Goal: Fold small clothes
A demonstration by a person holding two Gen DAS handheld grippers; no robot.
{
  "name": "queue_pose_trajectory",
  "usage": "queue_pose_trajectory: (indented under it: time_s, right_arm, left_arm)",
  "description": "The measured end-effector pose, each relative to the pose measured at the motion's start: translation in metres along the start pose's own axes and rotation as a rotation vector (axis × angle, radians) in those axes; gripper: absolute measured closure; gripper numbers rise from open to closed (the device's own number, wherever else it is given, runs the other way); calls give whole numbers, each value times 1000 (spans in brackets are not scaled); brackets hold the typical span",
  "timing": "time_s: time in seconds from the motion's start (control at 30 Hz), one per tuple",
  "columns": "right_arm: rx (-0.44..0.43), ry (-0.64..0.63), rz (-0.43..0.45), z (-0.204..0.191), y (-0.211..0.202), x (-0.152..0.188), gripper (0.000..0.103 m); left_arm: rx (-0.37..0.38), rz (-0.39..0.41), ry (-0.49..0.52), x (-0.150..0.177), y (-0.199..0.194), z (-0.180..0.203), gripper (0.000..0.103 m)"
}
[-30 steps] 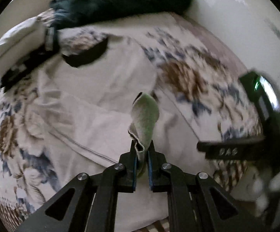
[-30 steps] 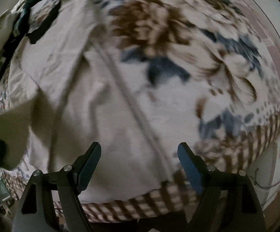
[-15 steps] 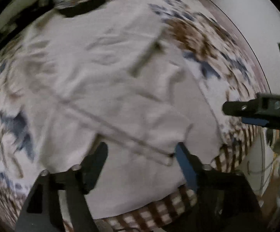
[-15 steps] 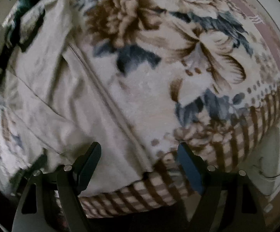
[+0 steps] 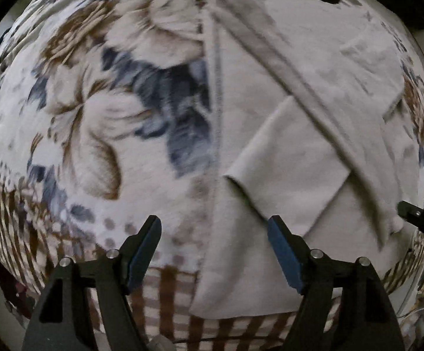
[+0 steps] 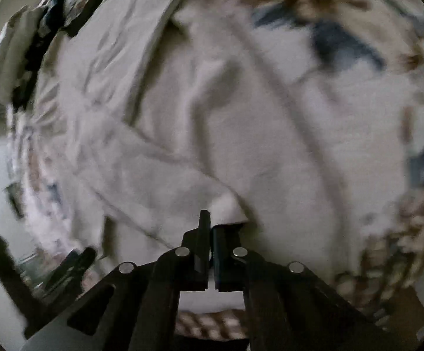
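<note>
A cream garment (image 5: 285, 134) lies spread on a floral blanket, with one sleeve folded across its body. It also shows in the right wrist view (image 6: 182, 122), blurred. My left gripper (image 5: 214, 242) is open and empty, above the garment's near left edge. My right gripper (image 6: 210, 231) is shut on a fold of the garment at its near hem. The right gripper's tip (image 5: 416, 219) shows at the right edge of the left wrist view.
The floral blanket (image 5: 94, 122) covers the bed, with a checked brown border (image 5: 168, 298) at the near edge. Dark clothes and a pale pillow (image 6: 13, 46) lie at the far left. The floor drops off past the bed edge.
My left gripper let go of the sleeve, opened, and moved to the garment's near left edge. My right gripper went from open to shut on the garment's hem.
</note>
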State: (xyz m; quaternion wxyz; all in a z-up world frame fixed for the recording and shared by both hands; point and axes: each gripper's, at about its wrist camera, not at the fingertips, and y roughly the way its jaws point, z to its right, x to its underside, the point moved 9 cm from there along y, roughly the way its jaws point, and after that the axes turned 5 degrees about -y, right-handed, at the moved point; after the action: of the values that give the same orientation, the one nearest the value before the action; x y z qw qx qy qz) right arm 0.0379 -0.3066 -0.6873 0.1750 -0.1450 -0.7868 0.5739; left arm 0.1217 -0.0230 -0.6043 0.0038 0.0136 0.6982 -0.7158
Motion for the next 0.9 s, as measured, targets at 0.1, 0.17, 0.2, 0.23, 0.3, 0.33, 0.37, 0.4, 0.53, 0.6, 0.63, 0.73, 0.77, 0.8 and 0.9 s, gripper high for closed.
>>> queue_pose_trajectory:
  time_s: [0.1, 0.17, 0.2, 0.23, 0.3, 0.33, 0.37, 0.4, 0.53, 0.6, 0.63, 0.73, 0.77, 0.8, 0.9]
  right_arm:
    - [-5, -67, -47, 7, -6, 7, 102]
    - [-13, -82, -92, 8, -9, 12, 99]
    - [-5, -91, -102, 10, -14, 12, 95]
    - [-1, -94, -96, 16, -23, 11, 84]
    - [15, -49, -50, 40, -47, 8, 61]
    - [23, -23, -35, 50, -55, 8, 59]
    - [33, 8, -28, 65, -63, 8, 59]
    - [34, 26, -32, 73, -65, 6, 56]
    - [-18, 92, -106, 106, -56, 11, 52]
    - [-96, 110, -166, 108, -45, 16, 51]
    - [-116, 112, -193, 109, -40, 19, 51]
    - [-143, 123, -215, 107, -36, 26, 58]
    - [-159, 121, -197, 106, -41, 26, 68]
    - [-165, 115, -189, 103, -41, 27, 94]
    - [-209, 114, -166, 94, -56, 26, 96]
  left_arm:
    - [9, -11, -41, 5, -2, -12, 30]
    - [29, -22, -65, 10, -2, -17, 30]
    - [47, -30, -71, 13, -2, -17, 30]
    - [67, -39, -69, 17, -1, -16, 30]
    - [106, -57, -59, 27, -1, -12, 30]
    - [123, -63, -54, 36, -2, -18, 30]
    - [138, -67, -49, 41, 0, -16, 30]
    - [147, -74, -46, 46, 3, -13, 30]
    - [226, -160, -55, 66, 24, 4, 30]
    - [251, -157, -49, 71, 26, 11, 31]
    - [261, -149, -46, 70, 28, 19, 38]
    - [266, -130, -19, 72, 20, 27, 98]
    - [286, -127, -16, 75, 17, 33, 98]
    - [302, -112, -16, 72, 13, 37, 99]
    - [365, -131, -66, 72, 1, 33, 99]
